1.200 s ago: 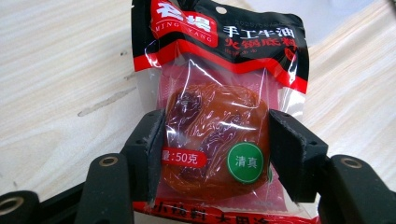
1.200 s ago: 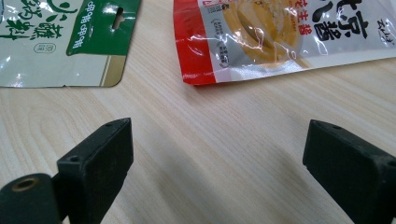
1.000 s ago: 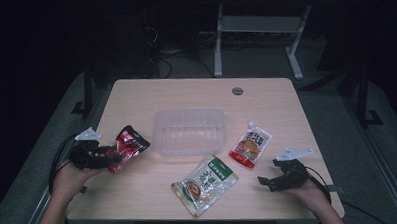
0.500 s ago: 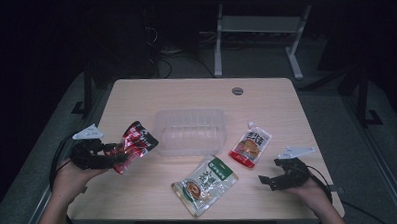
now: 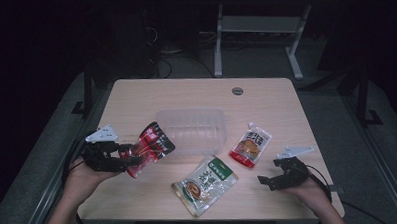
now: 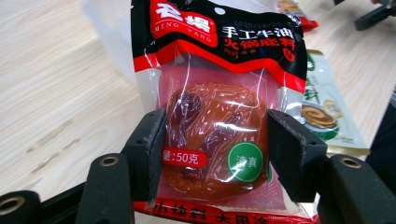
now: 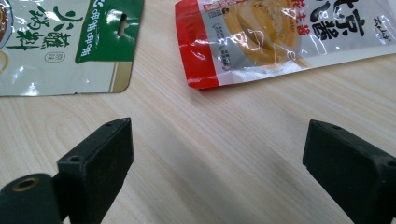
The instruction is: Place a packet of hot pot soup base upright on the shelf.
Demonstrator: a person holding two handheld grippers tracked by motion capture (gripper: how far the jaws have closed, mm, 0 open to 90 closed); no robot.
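A black-and-red sauce packet (image 5: 153,145) (image 6: 217,116) hangs above the table's left side, with my left gripper (image 5: 129,162) (image 6: 215,149) shut on its bulging lower half. It is lifted off the wood, just left of a clear plastic tub (image 5: 191,131). A green-and-white pouch (image 5: 206,183) (image 7: 56,42) lies flat near the front middle. A red-and-white pouch (image 5: 250,145) (image 7: 285,37) lies to the tub's right. My right gripper (image 5: 264,182) (image 7: 215,163) stands open at the front right, with bare wood between its jaws.
The wooden table (image 5: 266,107) has a round cable hole (image 5: 237,91) near its far edge. Behind the table stands a white desk frame (image 5: 259,39) on a dark floor. Cables trail from both grippers off the front corners.
My left gripper has carried the black-and-red packet up off the table and to the right, towards the clear tub. The right gripper has kept still.
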